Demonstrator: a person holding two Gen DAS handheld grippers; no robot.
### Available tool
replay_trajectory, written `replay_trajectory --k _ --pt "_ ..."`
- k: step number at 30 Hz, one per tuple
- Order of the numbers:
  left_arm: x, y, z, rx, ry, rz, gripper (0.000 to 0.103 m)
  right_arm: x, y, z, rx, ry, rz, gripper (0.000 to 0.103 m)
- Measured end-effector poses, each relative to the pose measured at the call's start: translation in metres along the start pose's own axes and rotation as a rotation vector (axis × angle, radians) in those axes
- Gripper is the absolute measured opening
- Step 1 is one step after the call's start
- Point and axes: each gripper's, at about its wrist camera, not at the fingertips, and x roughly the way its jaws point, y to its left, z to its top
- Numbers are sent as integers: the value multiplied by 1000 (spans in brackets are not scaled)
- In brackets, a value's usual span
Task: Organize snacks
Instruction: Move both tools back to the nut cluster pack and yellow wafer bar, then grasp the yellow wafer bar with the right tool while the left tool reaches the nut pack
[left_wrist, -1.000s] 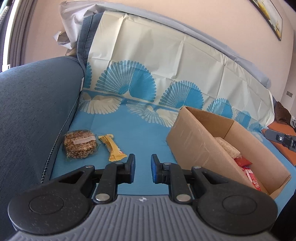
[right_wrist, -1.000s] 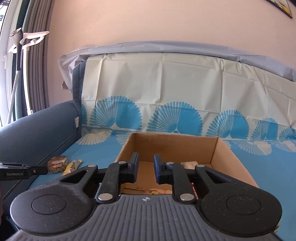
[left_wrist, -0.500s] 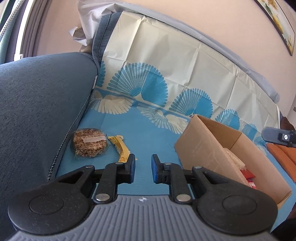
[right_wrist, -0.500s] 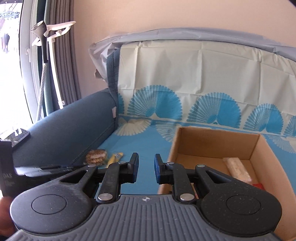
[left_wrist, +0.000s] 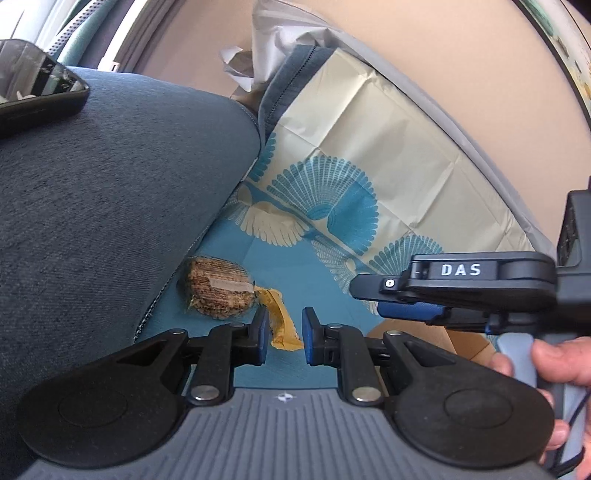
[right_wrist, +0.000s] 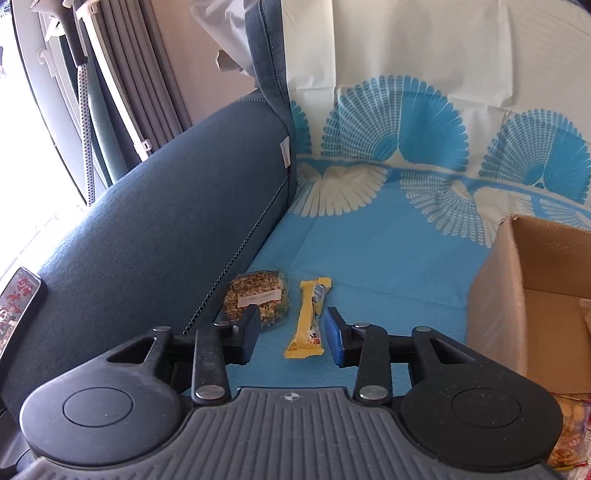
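The right gripper, jaws just opening and holding nothing, frames the yellow bar low in the frame, beside the round cookie. Best to come down squarely across the bar's middle, then carry it to the box at right. The left gripper stays nearly closed, empty.

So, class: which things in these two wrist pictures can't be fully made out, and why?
- Cardboard box, right wrist view: cut off by the right edge.
- Yellow bar, left wrist view: partly behind the left tool.
- Phone, right wrist view: cut off by the left edge.
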Motion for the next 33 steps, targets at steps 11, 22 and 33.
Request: replay_trajectory --k 11,22,33 --pt "-3 5 2 -9 -8 -1 31 108 12 -5 22 126 -86 59" --pt "-1 3 -1 0 -11 5 44 116 3 -42 -39 181 -109 27" --pt "1 2 -1 0 -7 20 44 8 -1 -117 -79 89 -163 26"
